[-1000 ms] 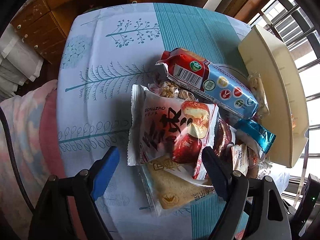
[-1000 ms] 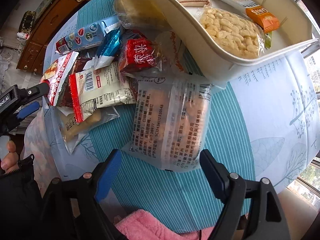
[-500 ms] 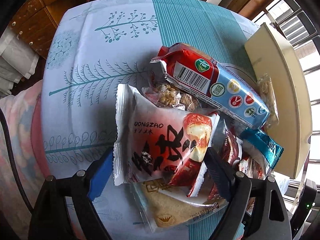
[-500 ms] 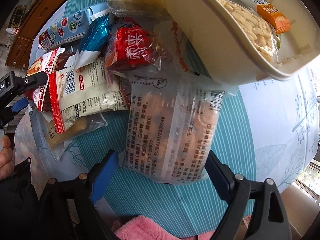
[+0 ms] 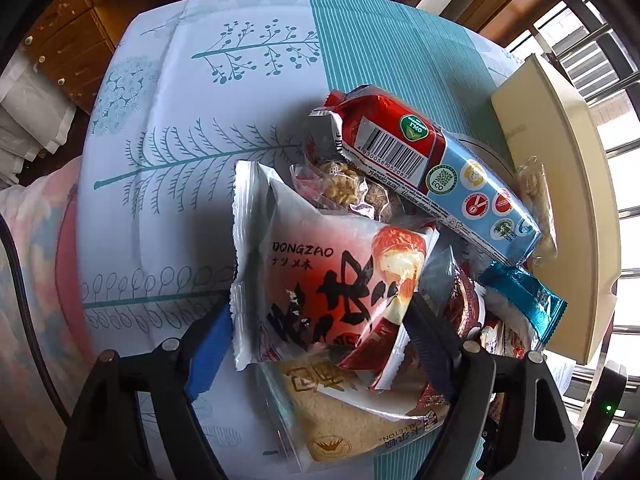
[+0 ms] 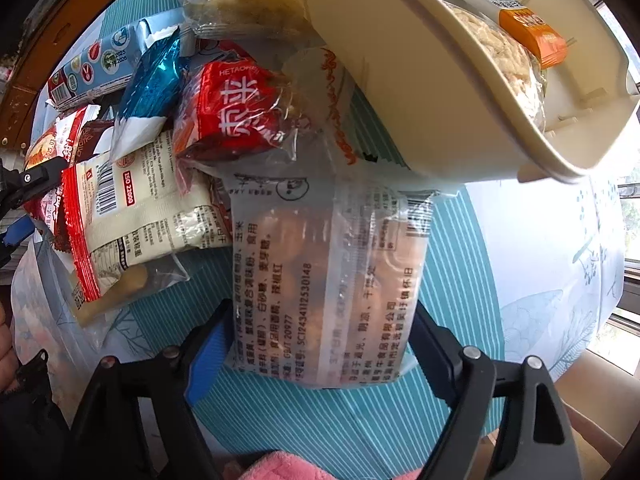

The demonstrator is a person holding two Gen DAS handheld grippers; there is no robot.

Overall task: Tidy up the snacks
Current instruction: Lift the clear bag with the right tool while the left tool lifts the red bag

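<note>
Crinkly foil and film everywhere, so grip placement mattered. My left gripper (image 5: 318,344) pointed almost straight down over the red-and-white DONGZAO pack (image 5: 320,276), which topped the snack pile on the teal-striped tablecloth (image 5: 372,40). Its jaws had just been closing and straddled the pack's lower end. I couldn't confirm the pads were pressing, so I called it released, not grasping. My right gripper (image 6: 320,344) did the same over the clear printed bag (image 6: 324,276), which lay flat on the cloth with its far end tucked under the rim of the cream tray (image 6: 420,92). Those jaws had just been closing too, with the bag between them, and no squeeze was visible.

How I'd have done the step well, as a judgement:
- Left: bite the pack body, not just the crimped seal. The puffed pack would likely squirt out of a shallow pinch. The toast-slice packet (image 5: 352,420) lay directly underneath, so I needed to stay shallow enough not to catch both.
- Right: the bag was wide and slack, so close on the filled middle. Then draw it back toward me before lifting, since the tray rim overhung its far end.
- Lift one side at a time. The red HETAO pouch (image 6: 236,120) and the white red-edged packet (image 6: 132,208) lay against their neighbours and could have dragged along.
- The tray already held a bag of pale nuts (image 6: 508,64) and an orange bar (image 6: 532,36), so I'd have aimed for a free section.
</note>
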